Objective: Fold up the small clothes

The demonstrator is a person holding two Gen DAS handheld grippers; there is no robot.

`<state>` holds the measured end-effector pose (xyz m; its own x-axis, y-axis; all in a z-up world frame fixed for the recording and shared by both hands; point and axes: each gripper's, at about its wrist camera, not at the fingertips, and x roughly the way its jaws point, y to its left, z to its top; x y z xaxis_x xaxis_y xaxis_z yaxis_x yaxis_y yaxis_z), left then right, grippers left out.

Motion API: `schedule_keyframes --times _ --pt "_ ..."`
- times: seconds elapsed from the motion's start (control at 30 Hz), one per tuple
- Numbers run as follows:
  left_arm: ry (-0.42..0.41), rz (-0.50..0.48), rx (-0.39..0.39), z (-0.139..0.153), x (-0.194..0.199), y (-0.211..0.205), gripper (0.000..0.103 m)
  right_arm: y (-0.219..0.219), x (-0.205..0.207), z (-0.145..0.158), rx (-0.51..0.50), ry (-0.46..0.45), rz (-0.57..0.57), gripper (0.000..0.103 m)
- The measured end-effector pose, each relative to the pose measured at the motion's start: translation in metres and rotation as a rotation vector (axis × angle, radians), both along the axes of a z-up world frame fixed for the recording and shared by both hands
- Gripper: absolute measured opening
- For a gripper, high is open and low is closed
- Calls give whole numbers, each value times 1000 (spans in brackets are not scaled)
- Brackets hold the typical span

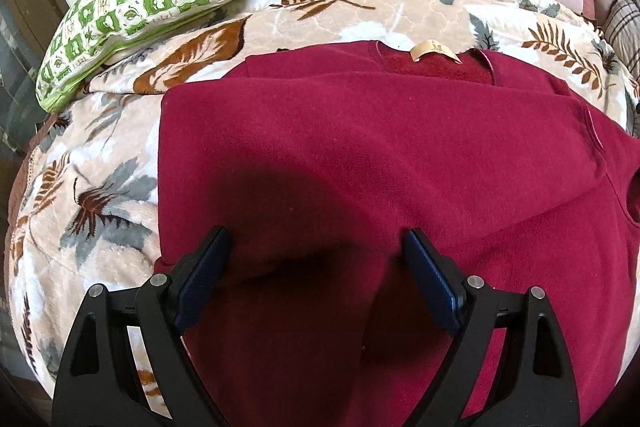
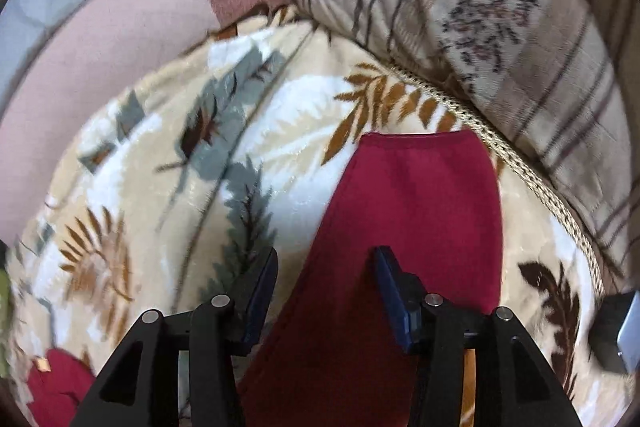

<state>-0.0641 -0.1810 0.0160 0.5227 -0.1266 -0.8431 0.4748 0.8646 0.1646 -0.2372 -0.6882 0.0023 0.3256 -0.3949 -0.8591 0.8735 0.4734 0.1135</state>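
Dark red knit sweater (image 1: 360, 155) flat on leaf-print fleece blanket (image 1: 100, 195), left sleeve folded in. Right sleeve (image 2: 416, 203) outstretched, unfolded. Left tool (image 1: 316, 247) and right tool (image 2: 326, 267) apart, empty, over sweater.

The red garment (image 1: 360, 155) runs past the frame's bottom, its hem possibly hidden.

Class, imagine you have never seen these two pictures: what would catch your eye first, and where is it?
The dark red sweater dominates the left wrist view, spread over a leaf-patterned blanket with its tan label at the collar. A green checked pillow lies at the upper left. In the right wrist view, one red sleeve stretches out ahead of the open right gripper.
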Motion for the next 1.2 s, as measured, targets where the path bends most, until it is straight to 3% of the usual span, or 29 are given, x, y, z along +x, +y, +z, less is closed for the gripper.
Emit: schedule_keyframes --times 0.07,0.1,0.13,0.2,0.37,0.47,0.7,0.87,1.03,1.1,1.17,1.2 --pt "1 1 0 0 0 0 89 2 -3 2 -17 12 18 33" --pt "2 1 0 0 0 0 89 1 -6 3 -15 3 27 15" --pt "3 1 0 1 0 0 89 0 -14 5 3 -34 36 9" --pt "0 0 -3 2 0 1 89 -1 -28 10 20 -85 32 8" --pt "3 4 -34 14 -1 7 89 11 -62 37 60 -300 79 7" --pt "1 5 -54 24 -1 10 89 30 -63 58 63 -391 158 7" --pt "-17 41 -97 46 4 26 89 116 -17 109 34 -462 476 7" --pt "-30 77 -133 61 11 43 89 194 39 122 103 -519 701 7" --pt "-28 107 -176 69 19 57 88 283 82 103 204 -549 914 7" --pt "-8 115 -195 68 23 60 88 312 100 76 243 -507 959 7" --pt "13 121 -210 67 26 61 88 336 119 39 297 -404 981 12" --pt "22 124 -215 66 27 61 88 345 124 19 308 -340 981 24"
